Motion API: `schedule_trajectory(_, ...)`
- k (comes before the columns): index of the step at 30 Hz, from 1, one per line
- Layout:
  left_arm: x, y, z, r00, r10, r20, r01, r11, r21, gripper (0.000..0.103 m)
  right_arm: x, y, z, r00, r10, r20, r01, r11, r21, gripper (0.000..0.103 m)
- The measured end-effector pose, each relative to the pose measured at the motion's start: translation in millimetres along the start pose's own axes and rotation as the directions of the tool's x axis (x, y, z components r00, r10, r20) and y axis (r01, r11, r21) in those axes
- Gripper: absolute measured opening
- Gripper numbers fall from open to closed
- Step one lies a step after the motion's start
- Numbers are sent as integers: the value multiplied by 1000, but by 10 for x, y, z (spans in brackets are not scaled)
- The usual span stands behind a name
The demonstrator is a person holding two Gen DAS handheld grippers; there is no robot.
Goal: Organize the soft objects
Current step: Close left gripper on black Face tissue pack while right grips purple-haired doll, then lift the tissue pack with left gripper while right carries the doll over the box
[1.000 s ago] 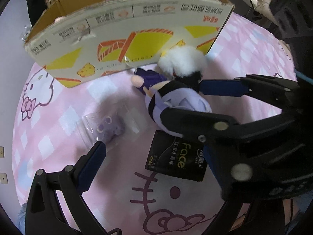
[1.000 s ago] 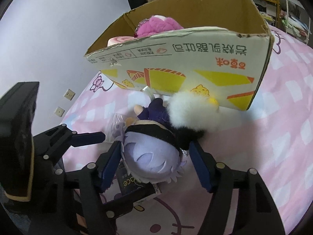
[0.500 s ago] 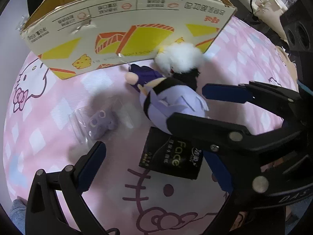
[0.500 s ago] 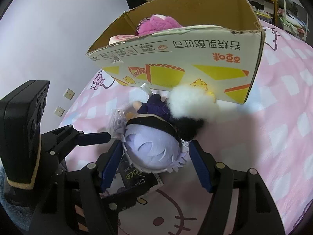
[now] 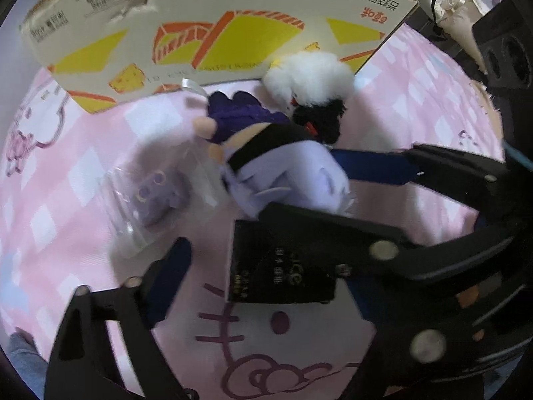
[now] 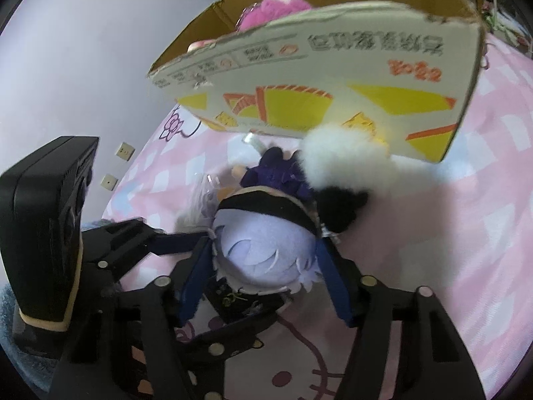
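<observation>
Doll: we are clamping the right claw (image 6: pixel 266 260) on the doll (image 6: pixel 266 250); its blue pads are pressing both sides of the lilac head, and the jaws have just been closing in on it.
Doll's place: it is sitting right between our right fingers, its purple body and the white-and-black fluff (image 6: pixel 343 166) reaching forward of the tips, toward the box.
Left claw: our left claw (image 5: pixel 266 253) is standing apart, gripping nothing; its jaws have just been closing somewhat, with only the dark packet and the bedsheet in the gap.
Packet: the black packet (image 5: pixel 279 266) is lying flat between our left fingers, partly under the right claw's near finger.
Bagged toy: a small purple toy in a clear bag (image 5: pixel 150 196) is lying just ahead of our left claw's left finger, beside the doll.
Box: the box (image 6: pixel 333 66) is standing ahead of both claws, just past the fluff, its printed wall facing us.
Pink plush: a pink plush (image 6: pixel 276 10) is showing inside the box, above the near wall.
Sheet: the pink checked sheet (image 5: pixel 416 100) is lying under everything.
</observation>
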State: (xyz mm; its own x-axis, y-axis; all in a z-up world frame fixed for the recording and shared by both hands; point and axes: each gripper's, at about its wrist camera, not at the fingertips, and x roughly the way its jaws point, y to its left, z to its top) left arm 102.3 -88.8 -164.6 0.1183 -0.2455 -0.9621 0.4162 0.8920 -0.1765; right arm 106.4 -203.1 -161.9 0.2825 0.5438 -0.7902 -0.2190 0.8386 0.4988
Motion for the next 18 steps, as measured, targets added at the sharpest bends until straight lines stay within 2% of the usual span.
schedule_trajectory(2,9,2,-1,1000,-22,-4,22,1000,-4,73,21,38,-7,1000,-18,1,18,1000,-20,64)
schedule_trajectory(4,-8,-17,-6,999,-43,4,43,999,-2,62,15,46,-14,1000,-23,9,24,999,-25,61)
schedule_trajectory(12,-111,26,-31,999,-11,44,12,999,-31,59,-203,24,-41,993,-87,82,88,996,-8,60)
schedule_trajectory(18,-347,117,-76,988,60,143,-50,996,-74,58,-388,29,-63,983,-118,142,118,993,10,60)
